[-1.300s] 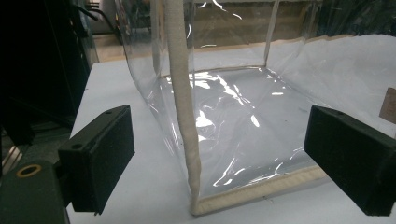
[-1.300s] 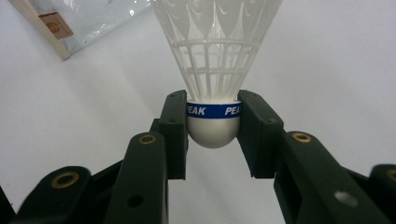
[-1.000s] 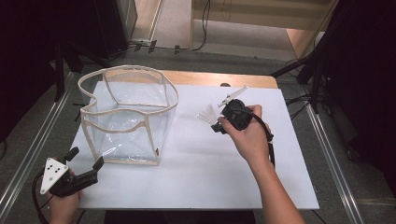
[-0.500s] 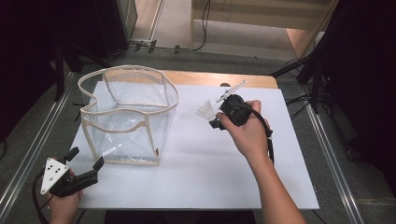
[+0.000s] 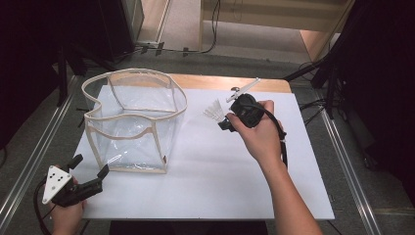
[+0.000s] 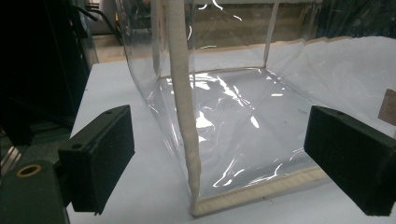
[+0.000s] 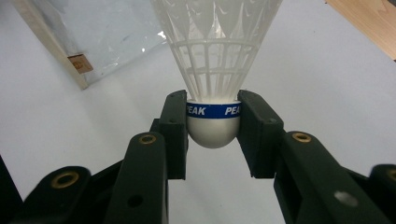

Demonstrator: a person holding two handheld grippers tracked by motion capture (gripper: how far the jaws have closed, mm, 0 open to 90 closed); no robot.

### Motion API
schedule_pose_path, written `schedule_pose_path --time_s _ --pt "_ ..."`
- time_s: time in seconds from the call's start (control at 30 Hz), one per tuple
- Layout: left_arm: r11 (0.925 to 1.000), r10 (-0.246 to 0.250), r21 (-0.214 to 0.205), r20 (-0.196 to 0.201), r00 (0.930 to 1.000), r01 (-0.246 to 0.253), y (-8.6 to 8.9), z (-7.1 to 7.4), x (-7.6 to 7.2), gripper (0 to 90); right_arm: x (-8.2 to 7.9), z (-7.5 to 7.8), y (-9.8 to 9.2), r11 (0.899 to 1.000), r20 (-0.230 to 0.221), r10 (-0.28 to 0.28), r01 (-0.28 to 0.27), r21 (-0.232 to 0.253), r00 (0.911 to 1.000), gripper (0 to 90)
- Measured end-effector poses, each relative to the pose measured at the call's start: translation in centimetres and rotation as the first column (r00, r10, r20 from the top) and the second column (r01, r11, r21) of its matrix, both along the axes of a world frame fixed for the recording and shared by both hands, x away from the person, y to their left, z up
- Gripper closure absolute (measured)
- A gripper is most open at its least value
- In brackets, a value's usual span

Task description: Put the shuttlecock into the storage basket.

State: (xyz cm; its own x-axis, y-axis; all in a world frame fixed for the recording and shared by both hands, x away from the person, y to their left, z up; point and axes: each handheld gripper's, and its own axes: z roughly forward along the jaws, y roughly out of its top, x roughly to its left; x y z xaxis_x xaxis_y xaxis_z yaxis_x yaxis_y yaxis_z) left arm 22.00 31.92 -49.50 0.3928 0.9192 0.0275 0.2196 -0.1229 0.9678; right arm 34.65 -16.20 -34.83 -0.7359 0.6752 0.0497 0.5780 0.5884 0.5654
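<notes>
A white shuttlecock point(image 7: 214, 70) with a blue band reading PEAK is held by its round cork between the jaws of my right gripper point(image 7: 213, 126), which is shut on it. From above, the shuttlecock point(image 5: 214, 111) hangs over the white table right of a clear plastic bag point(image 5: 134, 120) with cream trim, and the right gripper point(image 5: 226, 121) sits in the person's hand. My left gripper point(image 5: 89, 165) stands open near the table's front left corner. Its two pads point(image 6: 100, 156) straddle the bag's near corner seam point(image 6: 183, 107) without touching it.
The white table top point(image 5: 220, 181) has a wooden strip along its far edge. Metal rails run down both sides of the table. Dark stands and cables lie on the floor behind it. A small brown tag point(image 7: 80, 64) marks the bag's lower edge.
The right hand has shifted slightly toward the near left with the shuttlecock in its gripper. The left gripper and the bag have stayed put.
</notes>
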Motion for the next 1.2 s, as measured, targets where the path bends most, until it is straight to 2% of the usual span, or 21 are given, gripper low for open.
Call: schedule_pose_path --time_s 1.2 --pt "1.0 -0.001 0.002 0.001 1.0 0.001 0.0 0.0 0.0 9.0 0.9 2.8 1.3 1.0 0.035 0.019 -0.019 0.013 0.9992 63.0"
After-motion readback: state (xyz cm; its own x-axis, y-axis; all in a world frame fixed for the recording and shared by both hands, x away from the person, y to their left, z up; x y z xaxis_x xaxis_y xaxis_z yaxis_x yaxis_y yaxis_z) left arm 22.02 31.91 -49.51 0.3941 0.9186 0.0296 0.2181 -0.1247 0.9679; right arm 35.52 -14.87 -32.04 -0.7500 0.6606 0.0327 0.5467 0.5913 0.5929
